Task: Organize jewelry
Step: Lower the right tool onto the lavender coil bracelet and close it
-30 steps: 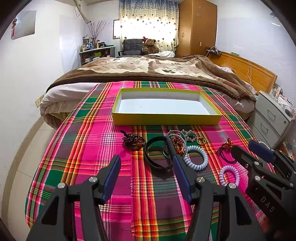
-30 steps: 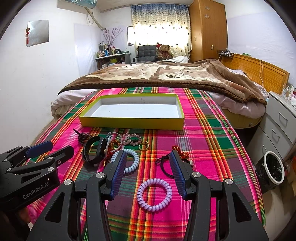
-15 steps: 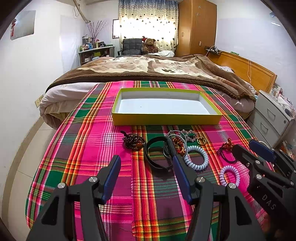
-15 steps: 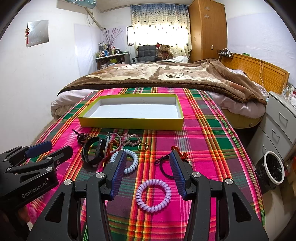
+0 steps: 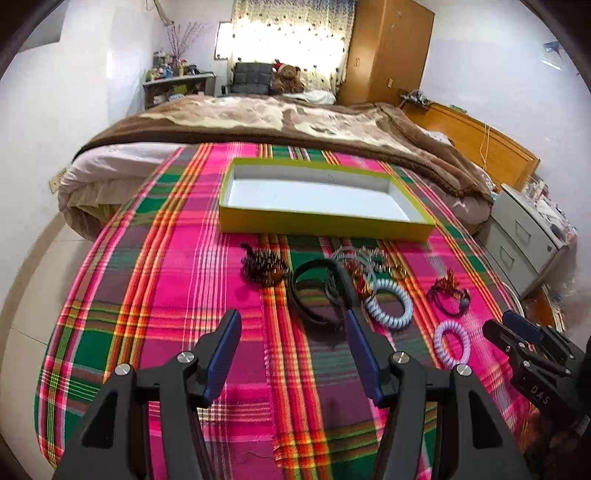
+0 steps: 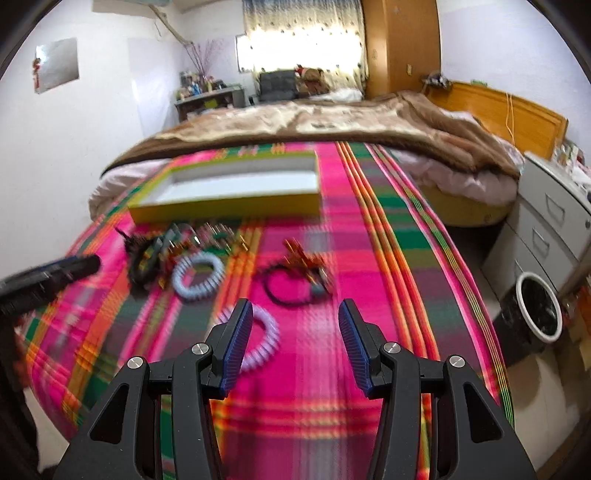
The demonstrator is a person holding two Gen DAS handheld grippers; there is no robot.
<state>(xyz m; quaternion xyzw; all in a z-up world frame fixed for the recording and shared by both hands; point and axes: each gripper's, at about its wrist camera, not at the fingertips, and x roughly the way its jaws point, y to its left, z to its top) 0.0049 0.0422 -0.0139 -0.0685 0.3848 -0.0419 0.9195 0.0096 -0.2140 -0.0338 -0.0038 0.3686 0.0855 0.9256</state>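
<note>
Backlit curtain (image 5: 291,35) glare, right view seemingly motion-blurred, fisheye-bent edges

White-walled bedroom | bed (image 5: 280,122) under brown blanket | sunlit curtained window (image 5: 291,37) at far wall | wooden wardrobe (image 5: 388,55) beside it | grey drawer cabinet (image 6: 546,229) at right | cluttered desk (image 5: 177,83) at left

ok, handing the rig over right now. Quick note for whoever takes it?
Left gripper: open, empty, above the plaid cloth short of the black band.
Right gripper: open, empty; the view is motion-blurred. The purple coil tie lies by its left finger.
Yellow tray: nothing in it.
All jewelry is on the cloth in front of the tray: dark bead bracelet, black band, bangle pile, pale blue coil tie, black cord with red charm, purple coil tie.
Done: nothing. Left: move every piece into the tray.
</note>
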